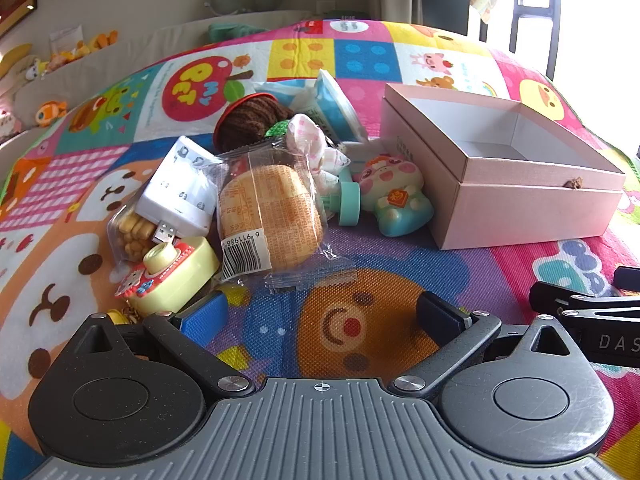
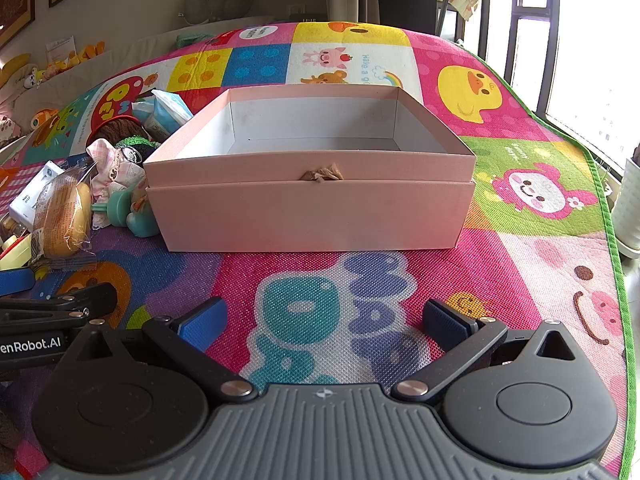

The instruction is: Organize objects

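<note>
A heap of small objects lies on the colourful play mat: a wrapped bun, a white adapter, a yellow toy camera, a bag of biscuits, a pig figure, a brown knitted item and a blue packet. An open pink box stands right of the heap, with nothing inside. My left gripper hovers open just short of the bun. My right gripper is open in front of the box. Nothing sits between either pair of fingers.
The mat ends in a green border at the right, near a window and a white pot. Plush toys line a ledge at the far left. Each gripper shows at the edge of the other's view.
</note>
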